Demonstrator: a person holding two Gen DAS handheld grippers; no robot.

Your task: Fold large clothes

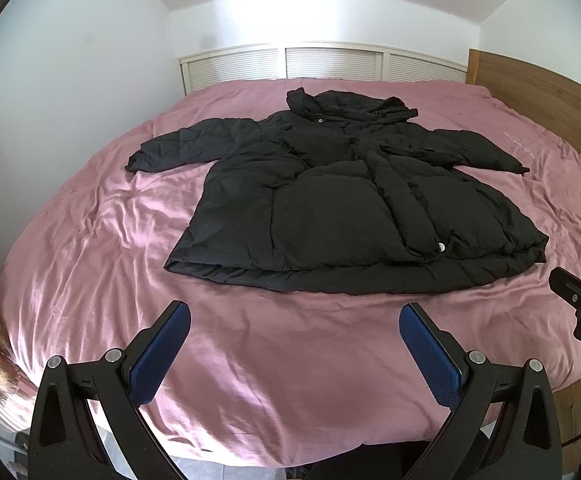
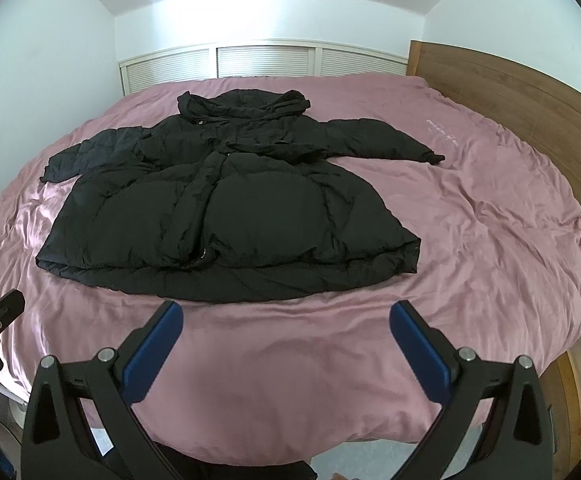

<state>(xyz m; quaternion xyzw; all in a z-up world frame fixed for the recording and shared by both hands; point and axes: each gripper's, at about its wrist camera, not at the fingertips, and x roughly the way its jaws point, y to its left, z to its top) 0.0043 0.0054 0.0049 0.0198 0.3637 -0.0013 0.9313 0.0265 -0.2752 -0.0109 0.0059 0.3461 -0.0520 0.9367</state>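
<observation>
The bed, covered by a wrinkled pink duvet, fills most of both views; it is bounded at the far edge by a white louvred panel, on the right by a wooden headboard, and on the left by a white wall; its near edge is seen just below the grippers; the black puffer coat is laid flat, front up, at the centre of the duvet, with the hood toward the louvred panel and the hem toward the grippers; both sleeves are spread outward, the left sleeve toward the wall and the right sleeve toward the headboard; bare duvet is left on every side of the coat, with the widest strip between the hem and the near edge; the left gripper is held above that strip, its blue-padded fingers spread wide apart and holding nothing; the right gripper is held likewise, just beside it, fingers spread wide and holding nothing; neither gripper touches the coat; two snap buttons are visible on the coat front, one near the hem and one at the collar.
</observation>
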